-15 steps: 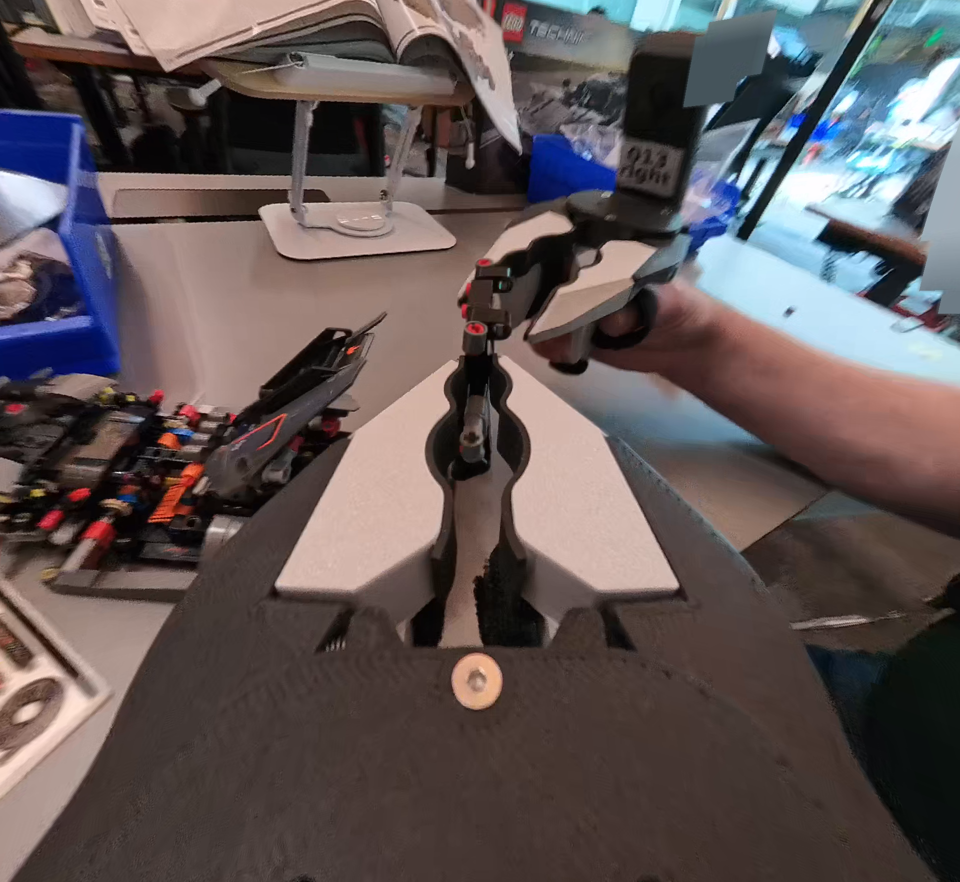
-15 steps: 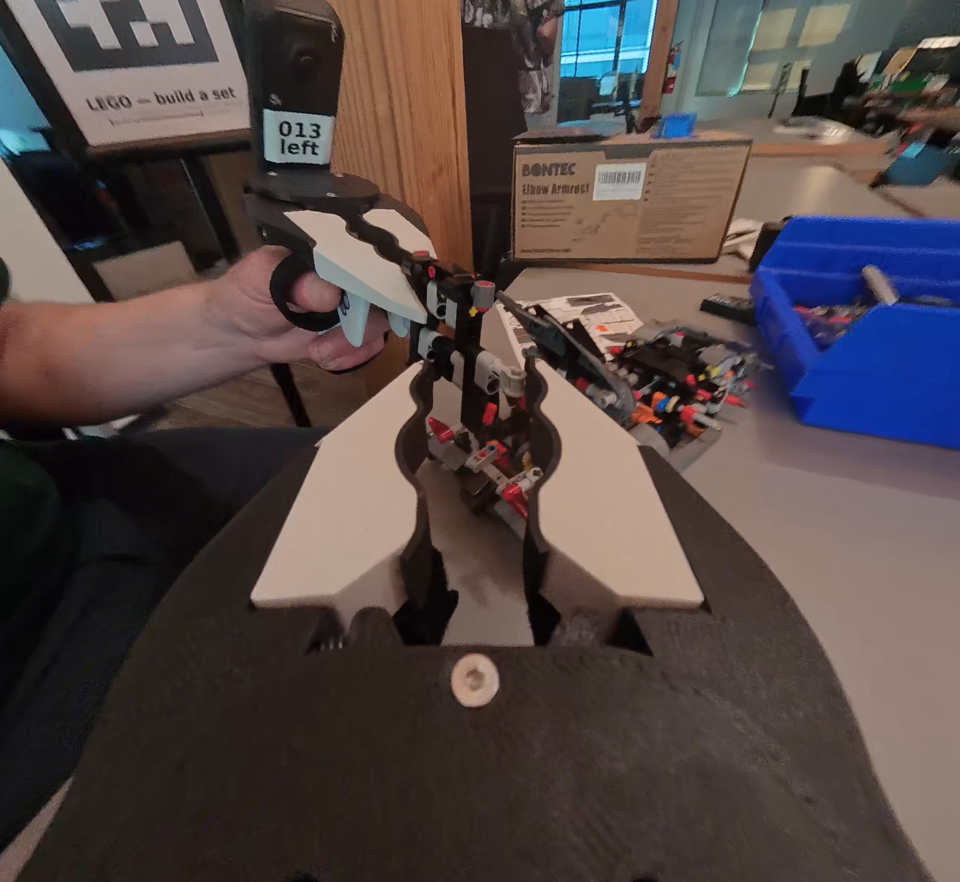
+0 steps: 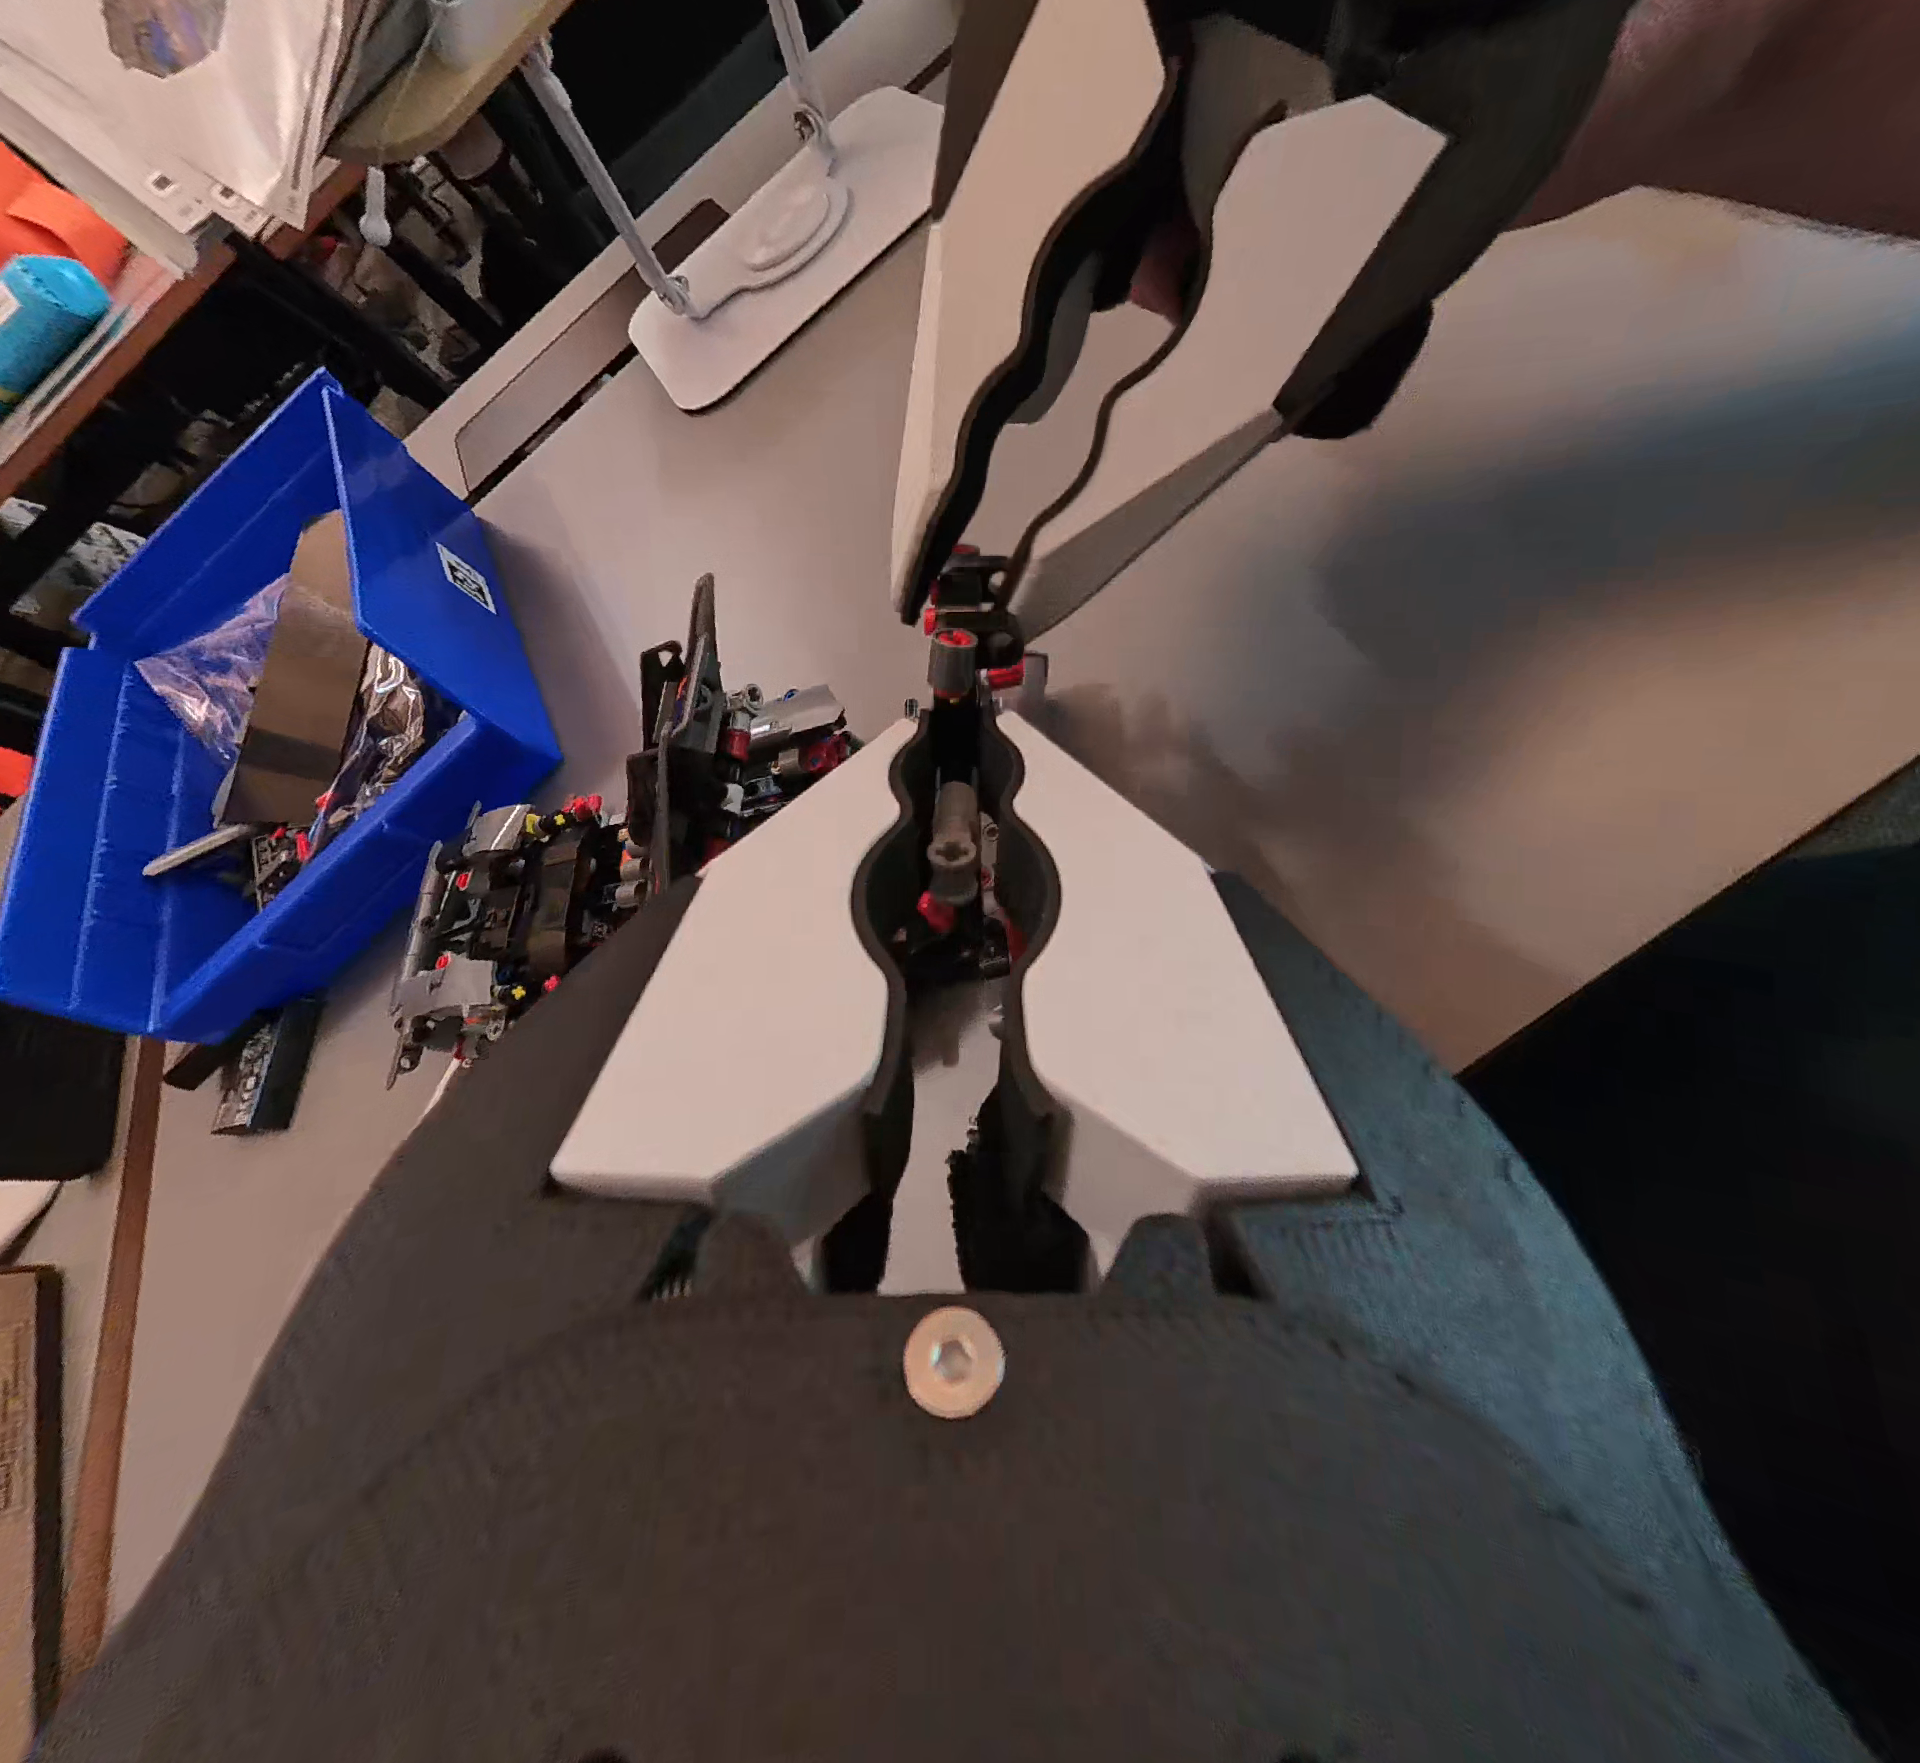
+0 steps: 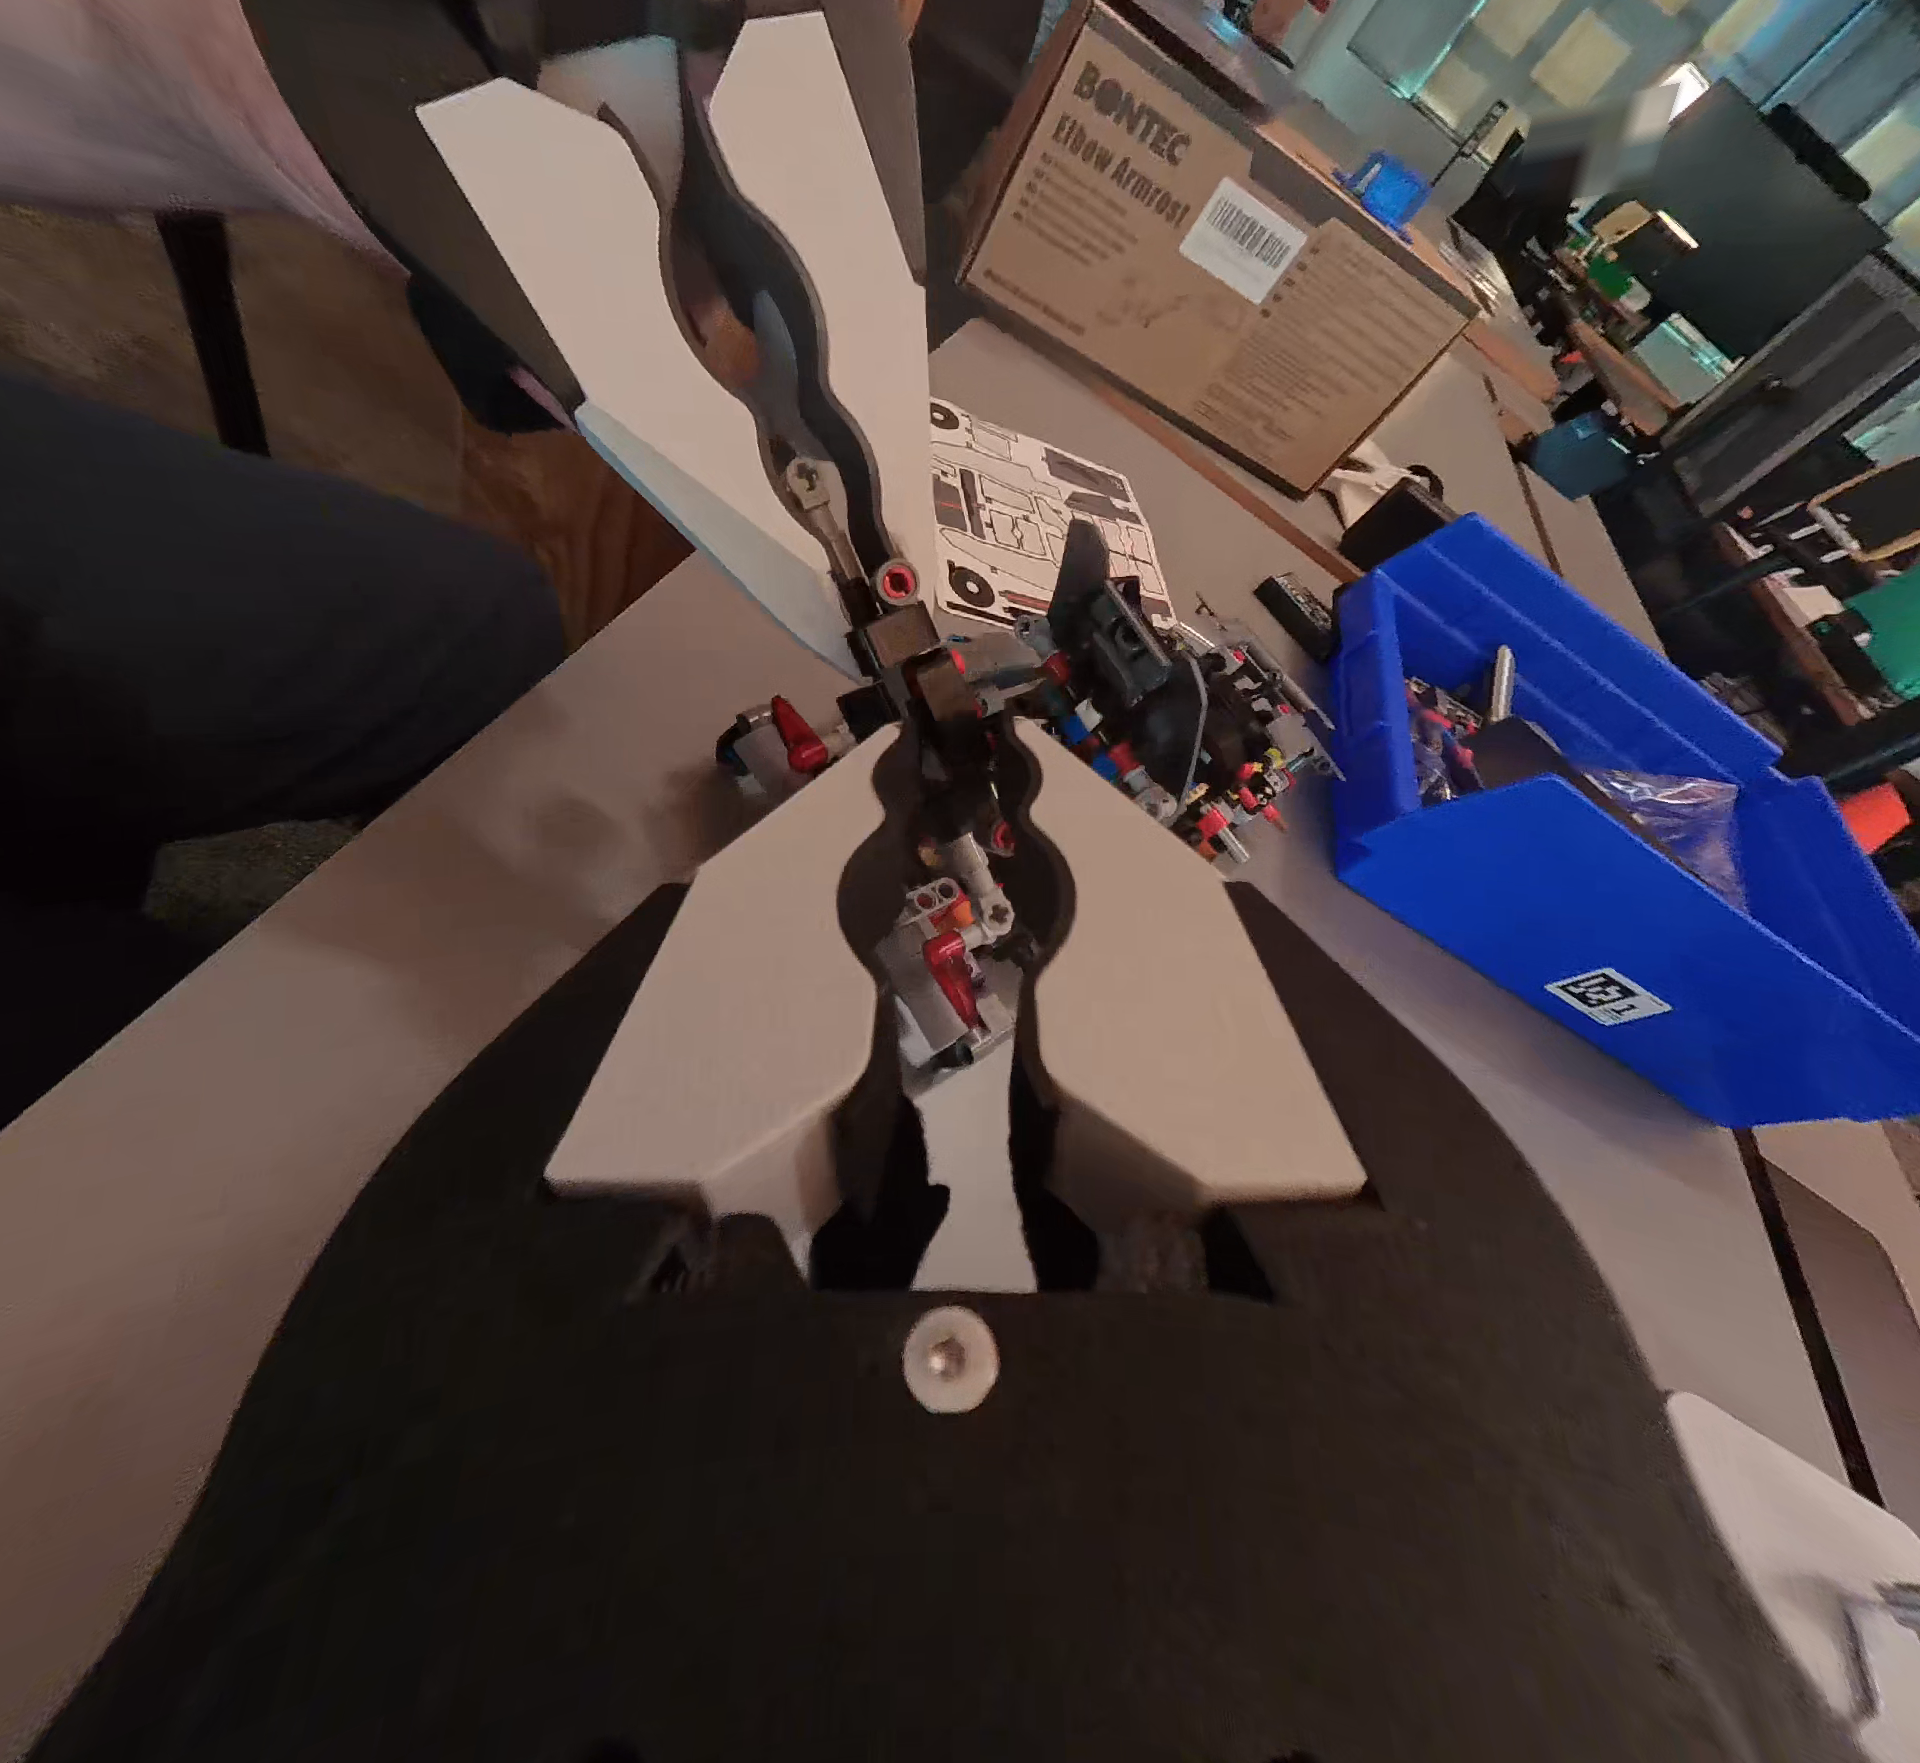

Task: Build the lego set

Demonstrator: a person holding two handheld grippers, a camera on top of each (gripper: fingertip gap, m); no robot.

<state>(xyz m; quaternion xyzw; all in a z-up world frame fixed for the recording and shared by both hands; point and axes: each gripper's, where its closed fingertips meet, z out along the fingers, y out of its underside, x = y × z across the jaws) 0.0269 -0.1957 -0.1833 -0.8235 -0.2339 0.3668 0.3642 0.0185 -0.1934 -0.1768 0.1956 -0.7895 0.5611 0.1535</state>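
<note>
**Lego sub-assembly clamped between two facing grippers above the table**

Lego sub-assembly (image 3: 954, 840), a small cluster of black, grey and red Technic beams and pins, hangs in mid-air over the grey tabletop (image 3: 1455, 570), held from both ends. In the left wrist view, going left to right, a blue plastic parts bin (image 3: 260, 778) with bags and loose pieces sits at the far left. Just right of it lies the larger black and grey Lego vehicle build (image 3: 582, 861) with a dark angled panel standing up. Right of that, the left gripper (image 3: 954, 726), white-fingered on a black body, is closed around the near end of the sub-assembly. Farther off, the right gripper (image 3: 971, 575) points back toward the camera, its tips pinching the far end at a red-tipped pin.

In the right wrist view the order reverses. The opposing left gripper (image 4: 873, 633) comes in from the upper left. The right gripper (image 4: 951, 747) is clamped on the same piece (image 4: 951, 944) at centre. A white printed sticker sheet (image 4: 1029, 508) and the vehicle build (image 4: 1153, 705) lie beyond, then the blue bin (image 4: 1610, 882) on the right. A brown cardboard box (image 4: 1226, 259) stands at the far edge.
</note>
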